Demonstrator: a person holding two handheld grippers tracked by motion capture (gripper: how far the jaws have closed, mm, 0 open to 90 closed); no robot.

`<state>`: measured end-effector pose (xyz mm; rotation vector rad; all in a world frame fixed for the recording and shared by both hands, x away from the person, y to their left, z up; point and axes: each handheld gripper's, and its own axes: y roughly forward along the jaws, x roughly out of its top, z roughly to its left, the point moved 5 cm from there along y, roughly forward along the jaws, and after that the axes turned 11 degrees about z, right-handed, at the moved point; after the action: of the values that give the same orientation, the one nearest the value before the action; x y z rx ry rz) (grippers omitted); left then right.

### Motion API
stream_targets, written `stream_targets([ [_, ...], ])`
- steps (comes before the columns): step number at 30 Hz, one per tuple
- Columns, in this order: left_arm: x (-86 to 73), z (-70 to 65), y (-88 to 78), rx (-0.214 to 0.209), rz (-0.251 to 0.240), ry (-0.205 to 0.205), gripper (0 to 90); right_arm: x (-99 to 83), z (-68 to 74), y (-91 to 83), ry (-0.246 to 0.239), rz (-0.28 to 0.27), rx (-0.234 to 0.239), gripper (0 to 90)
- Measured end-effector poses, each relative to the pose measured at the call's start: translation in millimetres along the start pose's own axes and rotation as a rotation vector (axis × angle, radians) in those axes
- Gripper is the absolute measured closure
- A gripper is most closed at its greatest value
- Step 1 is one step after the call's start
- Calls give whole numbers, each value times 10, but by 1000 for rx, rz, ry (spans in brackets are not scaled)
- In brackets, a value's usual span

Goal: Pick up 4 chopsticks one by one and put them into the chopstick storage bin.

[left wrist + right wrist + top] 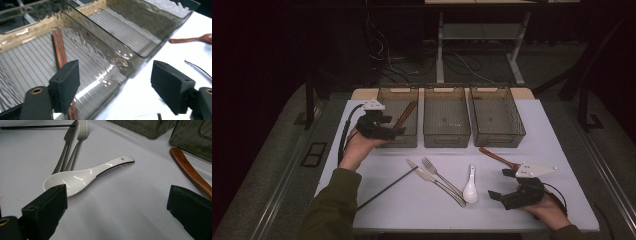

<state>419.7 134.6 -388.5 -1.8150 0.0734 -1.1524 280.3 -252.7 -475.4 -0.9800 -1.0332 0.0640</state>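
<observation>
Two brown chopsticks (60, 50) lie lengthwise in the left bin (384, 97); the left gripper (393, 131) hovers at its front edge, fingers apart and empty, right gripper (501, 185) likewise spread

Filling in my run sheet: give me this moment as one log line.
left hand-held gripper: open, empty, at left bin holding chopsticks | right hand-held gripper: open, empty, beside white spoon | table: knife, fork, wooden spoon

Dim room, dark beyond the white surface (522, 125), which is lit from overhead; glare ripples on the clear bin (105, 67) wall, the white spoon (82, 176) glints, near tongs slightly soft
</observation>
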Motion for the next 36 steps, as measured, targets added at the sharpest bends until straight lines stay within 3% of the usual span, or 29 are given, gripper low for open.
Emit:
stream_targets([
  [13, -347, -289, -68, -19, -7, 28, 162, 1, 0, -10, 3, -2, -1, 29],
  [36, -1018, -632, -103, 4, -19, 82, 186, 0, -3, -7, 4, -1, 0, 29],
])
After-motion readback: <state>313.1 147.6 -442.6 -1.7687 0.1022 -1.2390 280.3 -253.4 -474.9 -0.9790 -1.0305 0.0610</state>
